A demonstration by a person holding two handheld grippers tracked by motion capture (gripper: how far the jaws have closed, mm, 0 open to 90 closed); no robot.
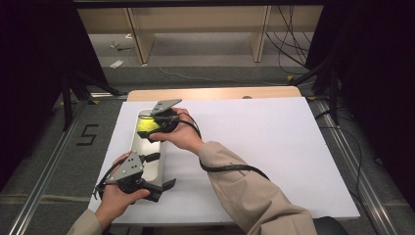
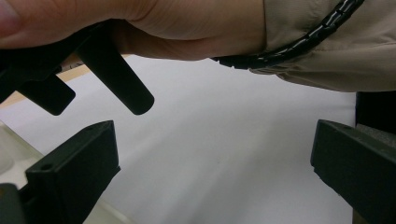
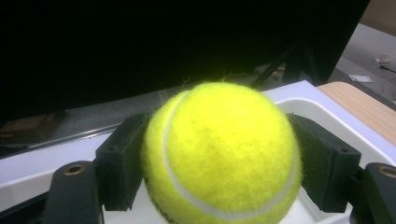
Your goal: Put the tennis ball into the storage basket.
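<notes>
Nearest the person, the left tool hovers over the white tabletop with jaws spread and bare. Just beyond runs a white tray, long axis near to far. Over its far end, the right tool pinches a tennis ball.

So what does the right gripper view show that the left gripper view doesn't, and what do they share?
Right gripper view alone: a yellow tennis ball clamped between that gripper's black jaws, held over the far end of a white tray, with a wooden table edge beyond.

Left gripper view alone: the left gripper with its jaws wide apart and nothing between them, the person's right hand overhead, a tan sleeve and a black cable.

Both: the white sheet covering the table, and a pair of black jaws rising from the bottom.
</notes>
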